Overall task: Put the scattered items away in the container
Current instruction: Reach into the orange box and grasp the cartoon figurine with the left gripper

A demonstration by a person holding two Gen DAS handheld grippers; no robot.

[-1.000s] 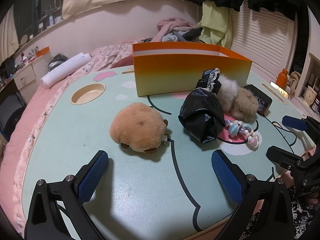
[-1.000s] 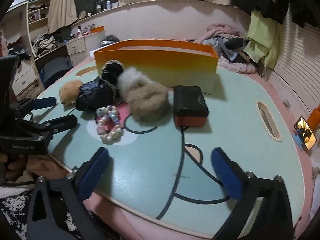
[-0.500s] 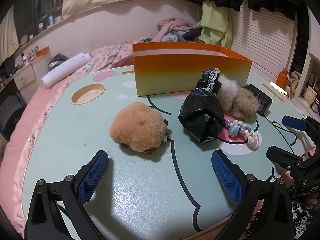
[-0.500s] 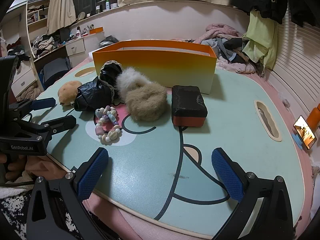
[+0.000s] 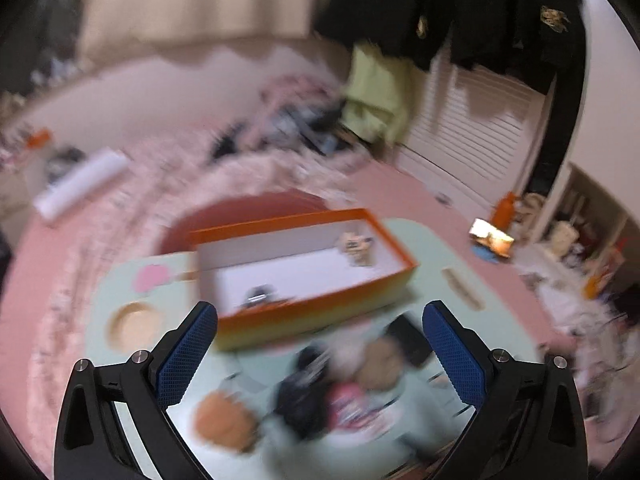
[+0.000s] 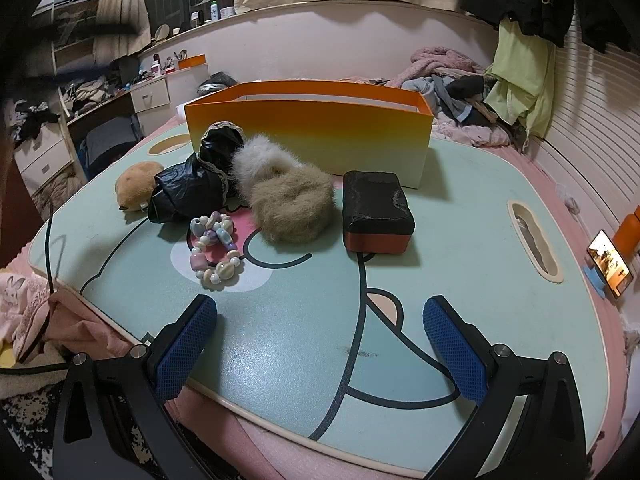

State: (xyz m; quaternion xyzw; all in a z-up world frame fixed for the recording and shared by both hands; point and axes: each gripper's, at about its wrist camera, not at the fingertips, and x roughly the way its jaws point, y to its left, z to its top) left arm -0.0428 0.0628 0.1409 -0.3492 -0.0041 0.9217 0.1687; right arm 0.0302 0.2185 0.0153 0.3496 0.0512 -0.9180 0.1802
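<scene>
Mint-green laminate, printed with a cartoon face, is covering the low table (image 6: 460, 208) that is carrying everything. At about 12 o'clock on it the orange container (image 6: 312, 136) is standing open-topped; the blurred left wrist view is looking down into its white interior (image 5: 304, 268), where a small pale figure (image 5: 354, 248) is sitting toward 2 o'clock and a small dark item (image 5: 260, 294) toward 7 o'clock. Just in front of the container, from 9 to 1 o'clock, the scattered items are lying close together: a tan fur piece (image 6: 296, 208) touching a white fur piece (image 6: 260, 162), a crumpled black bag (image 6: 192, 192), a black block with a red base (image 6: 378, 212), a brown plush (image 6: 136, 188) and a pastel bead bracelet (image 6: 214, 250). The left gripper (image 5: 320, 356) is hanging spread wide above the items, holding nothing. The right gripper (image 6: 320, 350) is also spread wide and empty, hovering low over the table's near edge at 6 o'clock.
</scene>
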